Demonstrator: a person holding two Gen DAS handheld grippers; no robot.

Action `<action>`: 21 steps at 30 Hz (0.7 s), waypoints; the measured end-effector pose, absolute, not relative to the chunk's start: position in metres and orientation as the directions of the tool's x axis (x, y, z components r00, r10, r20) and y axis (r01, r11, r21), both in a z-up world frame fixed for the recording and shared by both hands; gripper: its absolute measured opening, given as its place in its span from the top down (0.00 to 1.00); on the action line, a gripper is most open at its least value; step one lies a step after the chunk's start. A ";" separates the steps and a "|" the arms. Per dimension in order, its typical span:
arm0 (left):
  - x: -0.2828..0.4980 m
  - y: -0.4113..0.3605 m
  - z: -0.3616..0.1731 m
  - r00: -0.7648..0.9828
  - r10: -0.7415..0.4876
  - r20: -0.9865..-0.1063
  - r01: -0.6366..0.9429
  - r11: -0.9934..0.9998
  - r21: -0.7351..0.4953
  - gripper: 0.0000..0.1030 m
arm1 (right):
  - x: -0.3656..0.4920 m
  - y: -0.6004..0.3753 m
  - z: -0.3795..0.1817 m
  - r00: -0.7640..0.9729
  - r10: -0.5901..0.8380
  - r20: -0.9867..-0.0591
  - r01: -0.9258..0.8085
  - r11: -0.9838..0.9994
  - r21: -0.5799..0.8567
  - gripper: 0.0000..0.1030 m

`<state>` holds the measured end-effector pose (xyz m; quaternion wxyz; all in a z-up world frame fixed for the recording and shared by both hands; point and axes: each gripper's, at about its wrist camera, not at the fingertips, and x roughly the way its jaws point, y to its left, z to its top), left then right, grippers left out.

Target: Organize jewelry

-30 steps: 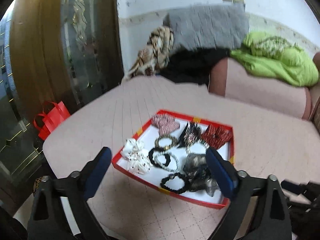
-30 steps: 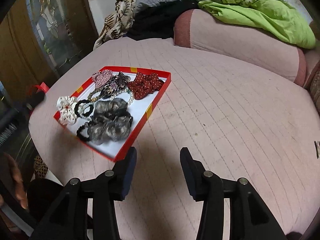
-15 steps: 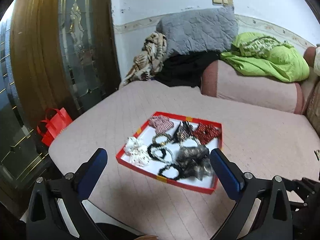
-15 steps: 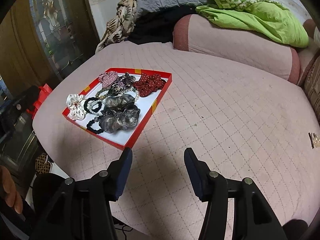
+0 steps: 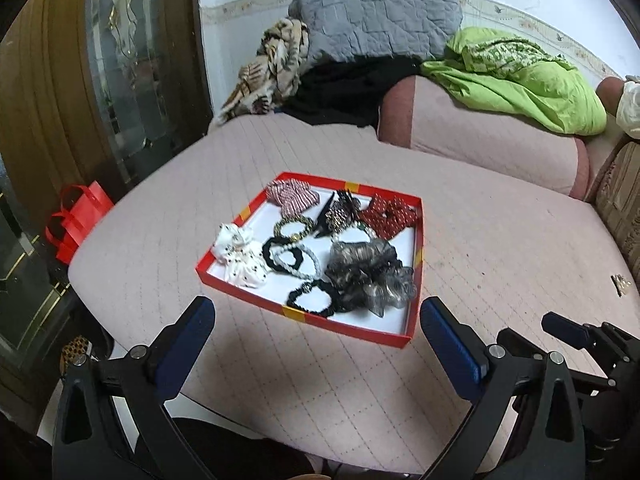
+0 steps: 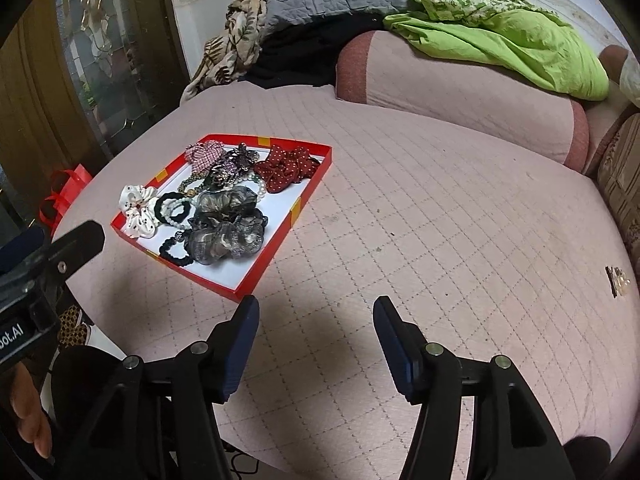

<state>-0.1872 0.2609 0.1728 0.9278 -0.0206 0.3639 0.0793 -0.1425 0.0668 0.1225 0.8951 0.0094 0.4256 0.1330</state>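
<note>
A red-rimmed tray (image 5: 304, 320) with a white floor lies on the pink quilted bed; it also shows in the right wrist view (image 6: 280, 236). In it lie a white scrunchie (image 5: 240, 256), a grey sheer scrunchie (image 5: 368, 272), a red dotted scrunchie (image 5: 388, 212), a black bead bracelet (image 5: 310, 300), a pearl bracelet (image 5: 308, 260) and several other pieces. My left gripper (image 5: 316, 332) is open and empty, just before the tray's near rim. My right gripper (image 6: 316, 328) is open and empty, right of the tray's near corner.
A small gold piece (image 6: 618, 280) lies on the bed at the far right. A pink bolster (image 6: 460, 88) with a green blanket (image 6: 500, 24) and a grey pillow (image 5: 376, 20) lie at the back. A red bag (image 5: 76, 216) stands by the door, left of the bed.
Both grippers have drawn back and up from the tray, so it looks smaller and farther. Both stay open. The things in the tray have not moved.
</note>
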 end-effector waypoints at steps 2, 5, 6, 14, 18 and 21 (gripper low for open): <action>-0.186 0.261 0.170 0.717 0.124 -0.686 -0.157 0.987 0.014 0.01 | -0.141 0.067 0.121 0.600 0.242 -0.762 -0.227 0.965 0.127 0.38; -0.184 0.260 0.168 0.709 0.113 -0.696 -0.148 0.989 0.010 0.01 | -0.140 0.067 0.119 0.595 0.241 -0.766 -0.227 0.966 0.128 0.37; -0.183 0.260 0.167 0.707 0.111 -0.698 -0.146 0.989 0.009 0.01 | -0.140 0.067 0.118 0.594 0.241 -0.768 -0.227 0.966 0.128 0.37; -0.178 0.258 0.162 0.689 0.084 -0.720 -0.130 0.991 -0.008 0.01 | -0.137 0.068 0.115 0.591 0.234 -0.772 -0.228 0.966 0.119 0.36; -0.176 0.258 0.159 0.681 0.073 -0.729 -0.121 0.992 -0.015 0.01 | -0.135 0.068 0.113 0.589 0.233 -0.774 -0.226 0.967 0.118 0.36; -0.175 0.257 0.157 0.675 0.063 -0.735 -0.114 0.993 -0.020 0.01 | -0.135 0.068 0.112 0.595 0.225 -0.772 -0.224 0.968 0.110 0.36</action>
